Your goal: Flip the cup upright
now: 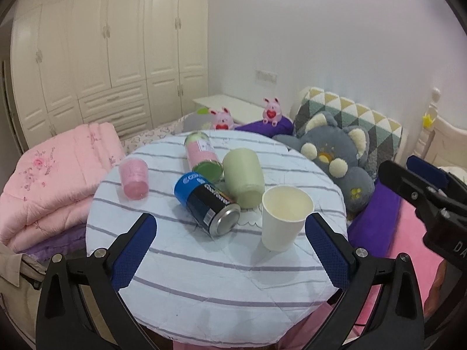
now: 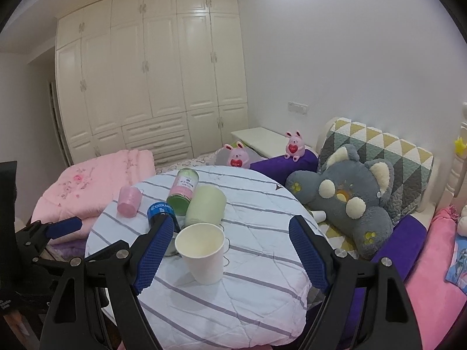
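A white paper cup [image 1: 284, 218] stands upright, mouth up, on the round striped table [image 1: 219, 277]; it also shows in the right wrist view [image 2: 202, 252]. My left gripper [image 1: 230, 250] is open and empty, hovering over the table's near side, with the cup just inside its right finger. My right gripper [image 2: 230, 250] is open and empty, the cup between its fingers nearer the left one. The right gripper also shows at the right edge of the left wrist view [image 1: 423, 198].
A green cup [image 1: 243, 178], a pink cup [image 1: 133, 178], a blue-black can [image 1: 205, 201] and a pink-green canister [image 1: 202, 154] lie behind the paper cup. A pink quilt [image 1: 55, 175] is left of the table; a grey plush [image 1: 335, 157] and pillows are right.
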Demonstrator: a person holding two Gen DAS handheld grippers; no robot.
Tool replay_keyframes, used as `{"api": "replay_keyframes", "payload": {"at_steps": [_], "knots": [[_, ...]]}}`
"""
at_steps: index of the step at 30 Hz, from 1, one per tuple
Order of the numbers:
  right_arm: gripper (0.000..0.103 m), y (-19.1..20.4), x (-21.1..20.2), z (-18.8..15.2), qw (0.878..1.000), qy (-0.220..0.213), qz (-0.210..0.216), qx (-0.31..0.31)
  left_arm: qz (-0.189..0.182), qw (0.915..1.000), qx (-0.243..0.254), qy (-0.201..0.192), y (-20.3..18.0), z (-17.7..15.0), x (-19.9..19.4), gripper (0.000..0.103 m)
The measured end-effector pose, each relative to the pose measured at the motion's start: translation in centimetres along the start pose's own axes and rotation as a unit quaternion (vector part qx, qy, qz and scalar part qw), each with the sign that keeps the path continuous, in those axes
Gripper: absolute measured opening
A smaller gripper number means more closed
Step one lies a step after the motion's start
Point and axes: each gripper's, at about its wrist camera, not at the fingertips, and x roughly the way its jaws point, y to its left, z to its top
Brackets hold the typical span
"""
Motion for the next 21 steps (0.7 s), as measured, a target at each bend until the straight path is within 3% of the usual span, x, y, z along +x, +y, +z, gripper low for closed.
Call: {"api": "replay_keyframes", "payload": {"at_steps": [6, 21], "knots": [[0.083, 0.9, -0.7, 0.0, 0.999, -0.029, -0.005, -0.017, 0.012, 0.9992, 0.009, -0.036, -0.2, 0.1, -1.0, 0.103], [0.083, 1.5, -0.3, 0.2, 0.998, -0.048, -0.018, -0.026, 0.002, 0.9984, 0.006, -0.056, 0.3, 0.6, -1.0, 0.103]]}}
